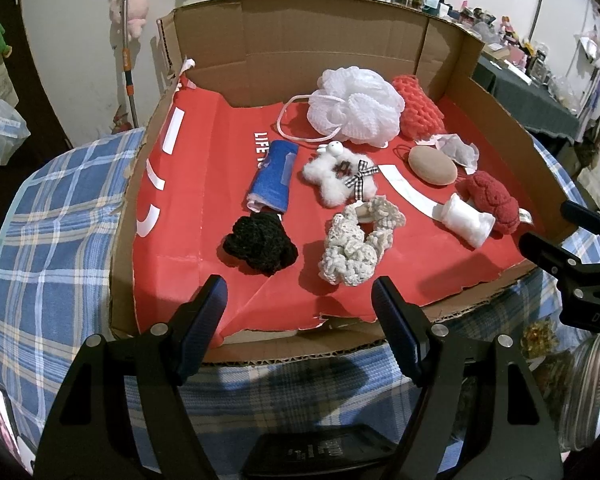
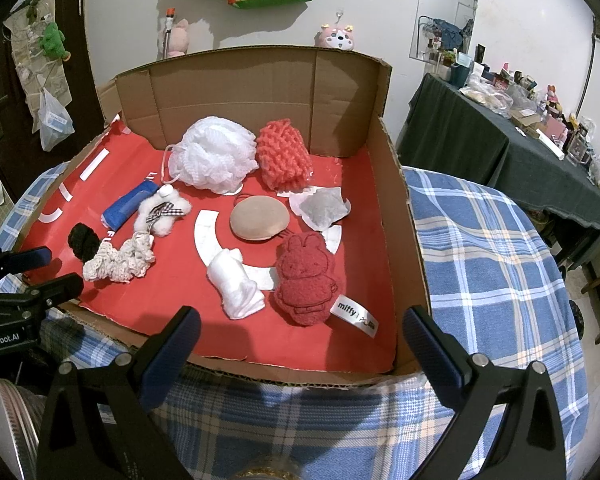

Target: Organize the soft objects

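Both hand-held grippers hang open and empty at the cardboard tray's (image 1: pixel 500 112) near edge. The left hand-held gripper (image 1: pixel 300 312) faces the cream crocheted scrunchie (image 1: pixel 360 246), directly ahead; the right hand-held gripper (image 2: pixel 300 344) sits nearer the red plush rabbit (image 2: pixel 306 280).

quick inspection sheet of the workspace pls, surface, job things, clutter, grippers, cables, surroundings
surface: cardboard tray lined with red paper, on a blue plaid cloth
job's things: white bath pouf, coral mesh sponge, tan round pad, red bunny cloth, white rolled cloth, cream crochet scrunchie, black scrunchie, blue roll, fluffy white toy, all lying apart from both grippers
clutter: tea bag
grippers: left gripper open, empty; right gripper open, empty
cables: nothing seen
surroundings: crowded dark table, plush toys by the wall
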A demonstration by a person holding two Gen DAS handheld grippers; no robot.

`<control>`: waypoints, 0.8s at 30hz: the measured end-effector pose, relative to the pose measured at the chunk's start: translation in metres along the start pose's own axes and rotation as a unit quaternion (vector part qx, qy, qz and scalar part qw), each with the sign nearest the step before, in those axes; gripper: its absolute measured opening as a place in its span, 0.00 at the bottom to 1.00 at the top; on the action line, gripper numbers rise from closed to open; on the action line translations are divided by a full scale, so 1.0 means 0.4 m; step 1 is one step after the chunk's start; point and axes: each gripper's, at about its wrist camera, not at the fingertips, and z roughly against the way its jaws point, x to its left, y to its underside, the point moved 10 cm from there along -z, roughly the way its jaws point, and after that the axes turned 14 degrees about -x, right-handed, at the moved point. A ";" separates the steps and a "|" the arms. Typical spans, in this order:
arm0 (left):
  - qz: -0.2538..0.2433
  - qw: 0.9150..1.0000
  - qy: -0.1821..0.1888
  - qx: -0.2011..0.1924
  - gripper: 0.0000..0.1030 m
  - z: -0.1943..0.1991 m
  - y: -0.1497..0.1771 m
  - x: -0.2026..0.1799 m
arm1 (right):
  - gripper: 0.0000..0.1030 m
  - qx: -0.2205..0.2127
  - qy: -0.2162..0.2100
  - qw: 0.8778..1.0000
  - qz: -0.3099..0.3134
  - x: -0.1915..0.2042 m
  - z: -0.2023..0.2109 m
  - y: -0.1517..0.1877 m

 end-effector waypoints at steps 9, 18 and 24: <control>0.000 1.000 0.000 -0.001 0.72 0.000 0.000 0.000 | 1.00 0.000 0.000 1.000 0.000 0.000 0.000 0.000; 0.001 1.000 0.000 0.000 0.72 0.001 0.002 0.001 | 1.00 0.000 0.001 1.000 0.001 -0.001 0.002 0.000; 0.006 1.000 0.007 -0.002 0.72 0.005 0.000 -0.005 | 1.00 0.001 0.001 1.000 0.001 -0.001 0.002 0.000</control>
